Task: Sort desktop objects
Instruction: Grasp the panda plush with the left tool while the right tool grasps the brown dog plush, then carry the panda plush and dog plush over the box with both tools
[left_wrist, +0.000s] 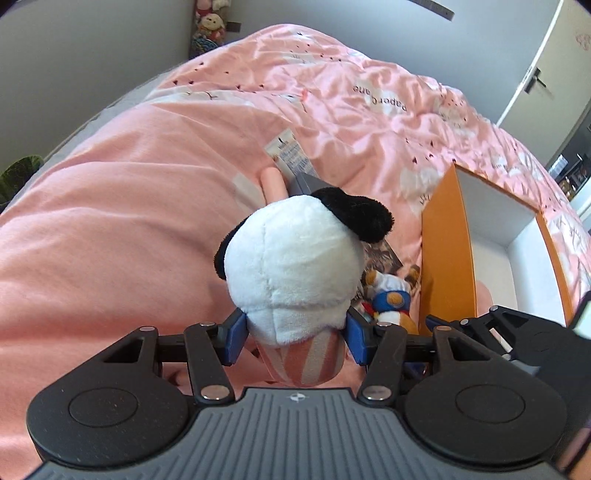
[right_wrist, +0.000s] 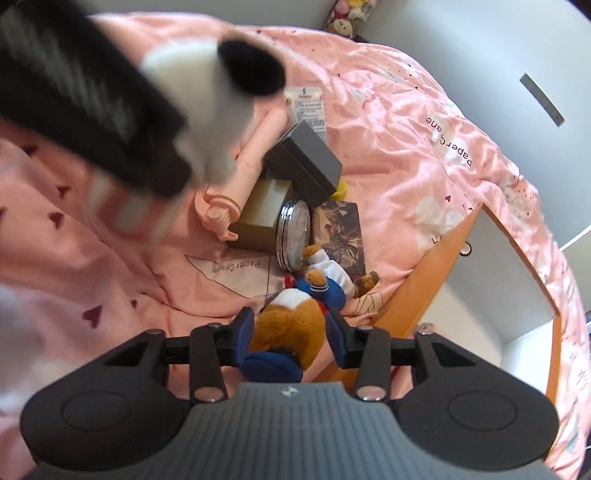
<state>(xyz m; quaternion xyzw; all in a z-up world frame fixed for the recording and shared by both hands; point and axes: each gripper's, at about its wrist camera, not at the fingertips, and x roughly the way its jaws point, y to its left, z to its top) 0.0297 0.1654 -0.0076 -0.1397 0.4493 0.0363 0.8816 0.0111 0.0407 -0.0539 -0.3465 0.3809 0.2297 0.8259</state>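
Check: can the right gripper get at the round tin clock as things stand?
Probably not yet. The right gripper has the bear toy between its open jaws, and that toy's body lies right in front of the clock.

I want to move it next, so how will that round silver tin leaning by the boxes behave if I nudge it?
The round silver tin stands on its edge, propped against the tan box, so a nudge would probably topple it or set it rolling. Its shiny metal rim looks slippery. The soft pink quilt should limit rolling.

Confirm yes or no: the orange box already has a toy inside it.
No. In the left wrist view the orange box shows only its bare white interior, with no toy in it.
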